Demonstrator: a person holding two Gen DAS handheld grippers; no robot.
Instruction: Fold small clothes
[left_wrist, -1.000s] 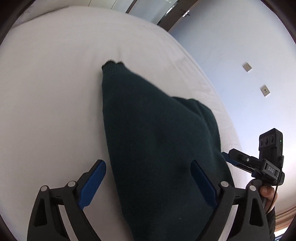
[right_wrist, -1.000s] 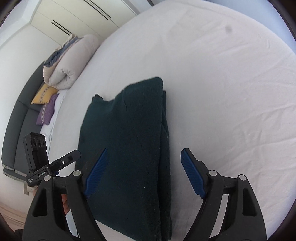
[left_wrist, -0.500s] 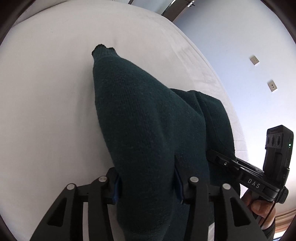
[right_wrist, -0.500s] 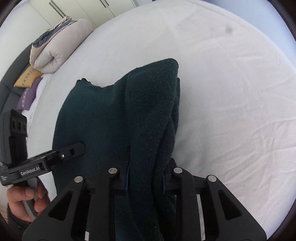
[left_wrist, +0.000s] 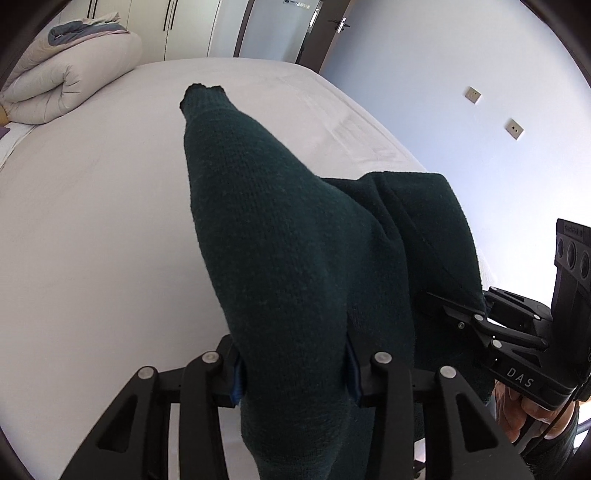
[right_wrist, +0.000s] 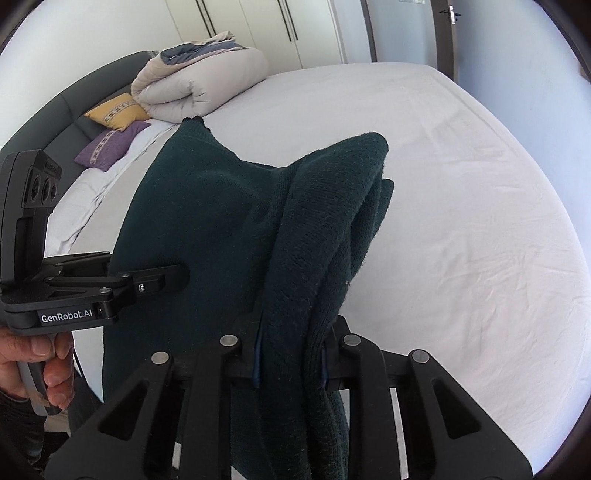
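Both the left hand-held gripper (left_wrist: 293, 373) and right hand-held gripper (right_wrist: 290, 363) are clamped on the near edge of the sweater (left_wrist: 280, 236), raised ahead over the bed (right_wrist: 461, 221); next, carry that edge forward to fold.

You have a dark green knitted sweater (left_wrist: 280, 258), thick and folded into several layers, raised off the white bed sheet (left_wrist: 92, 221). Its near edge is bunched and pinched at two spots; the rest slopes down, a ribbed cuff (left_wrist: 201, 92) pointing farthest away.
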